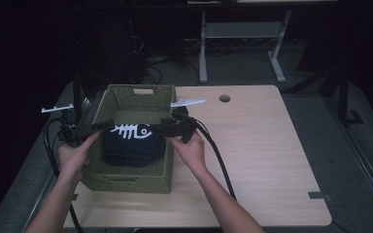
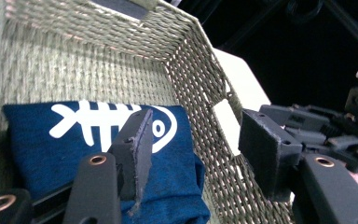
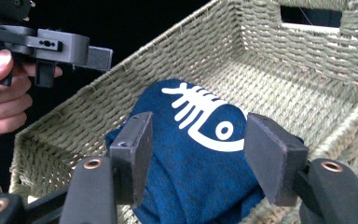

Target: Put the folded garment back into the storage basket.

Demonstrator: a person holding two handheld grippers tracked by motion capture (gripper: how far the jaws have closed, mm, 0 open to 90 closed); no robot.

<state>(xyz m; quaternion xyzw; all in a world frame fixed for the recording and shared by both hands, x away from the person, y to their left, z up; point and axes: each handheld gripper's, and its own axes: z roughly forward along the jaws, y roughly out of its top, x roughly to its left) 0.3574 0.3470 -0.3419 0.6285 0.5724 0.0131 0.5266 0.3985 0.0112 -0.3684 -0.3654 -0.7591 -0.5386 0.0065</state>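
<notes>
1. Black left gripper (image 1: 108, 125) hovers at the wicker basket's (image 1: 99, 180) left rim, jaws apart, empty
2. Folded navy fish-bone cloth (image 1: 133, 145) lies inside the basket, released
3. Right gripper (image 1: 164, 122), over the right rim, is likewise parted and empty; placing looks done, so withdrawing upward comes next

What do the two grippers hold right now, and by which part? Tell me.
Nothing. The left gripper and right gripper stand open above the folded blue fish-skeleton cloth, which lies in the woven basket.
</notes>
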